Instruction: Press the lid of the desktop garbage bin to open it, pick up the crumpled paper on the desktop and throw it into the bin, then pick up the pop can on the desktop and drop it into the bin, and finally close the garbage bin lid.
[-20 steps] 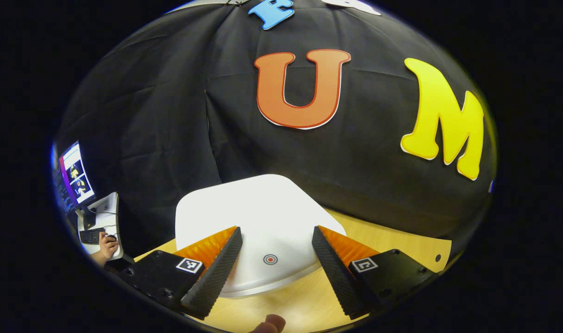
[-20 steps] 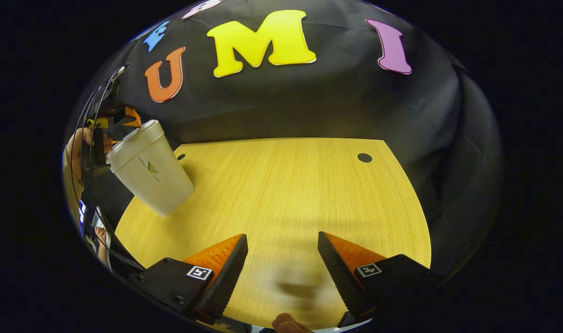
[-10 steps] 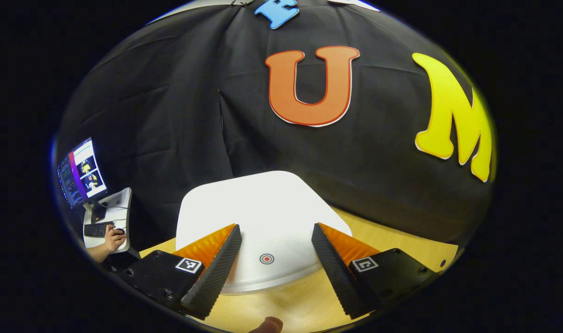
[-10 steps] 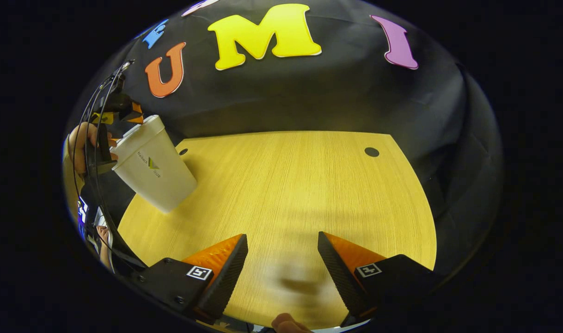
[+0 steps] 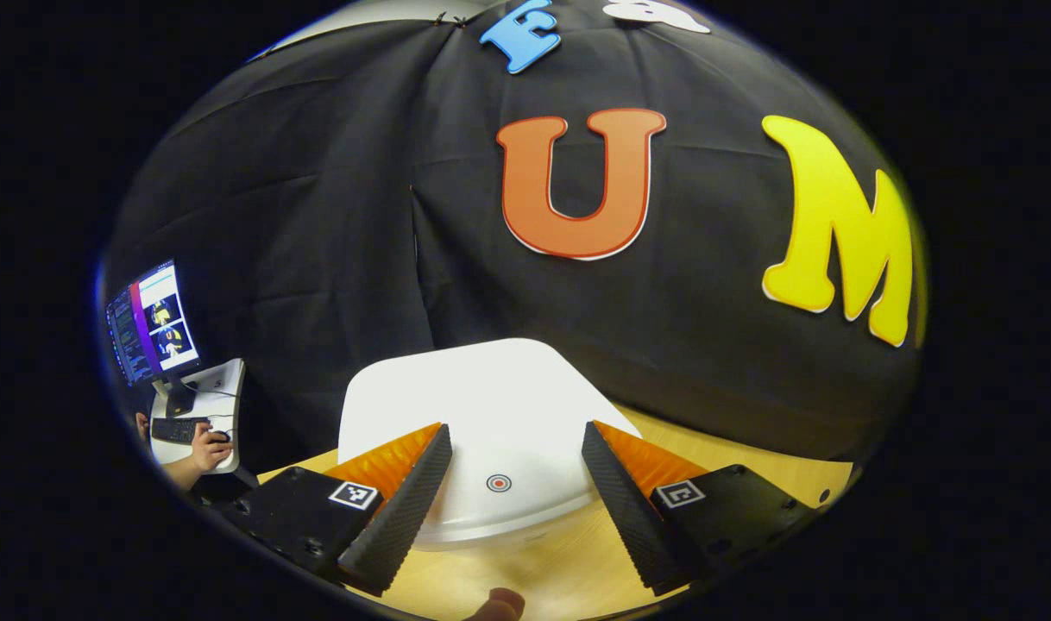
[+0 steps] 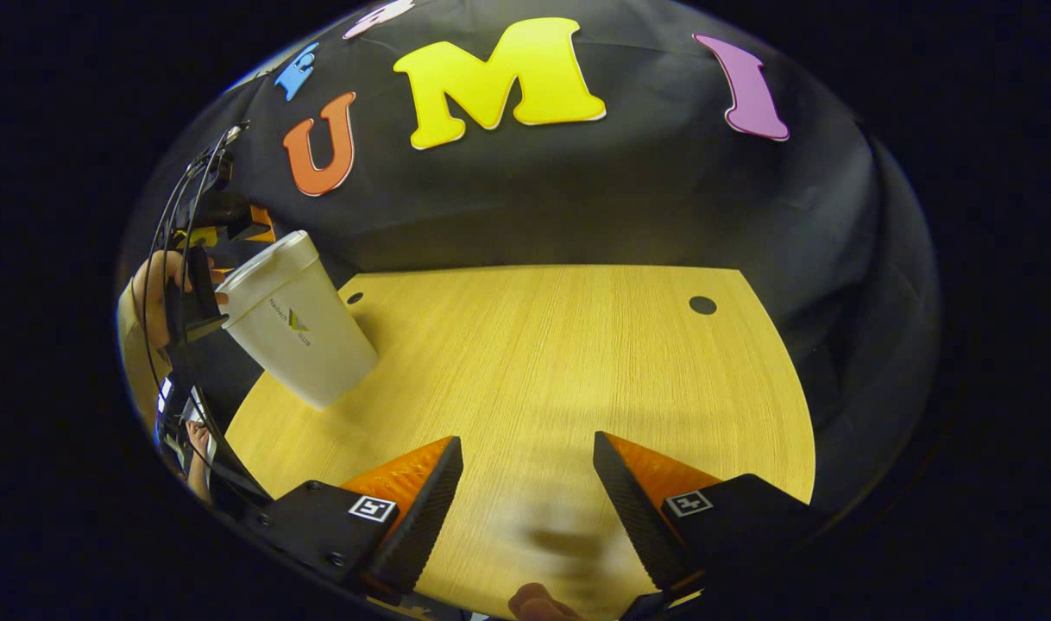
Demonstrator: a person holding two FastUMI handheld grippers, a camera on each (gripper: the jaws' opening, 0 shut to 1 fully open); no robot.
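White garbage bin (image 6: 297,332), lid (image 5: 482,423) closed, stands at my bench's (image 6: 560,362) far left corner; my left gripper (image 5: 508,504) hovers spread above it, my right gripper (image 6: 525,509) spread over bare wood.

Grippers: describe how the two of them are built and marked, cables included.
Each gripper has two wedge-shaped fingers with ridged inner faces, set on black bolted blocks, each block carrying a small square black-and-white tag: the left gripper, the right gripper. In the right gripper view the left gripper shows again beside the bin, with thin dark cables arching over it.
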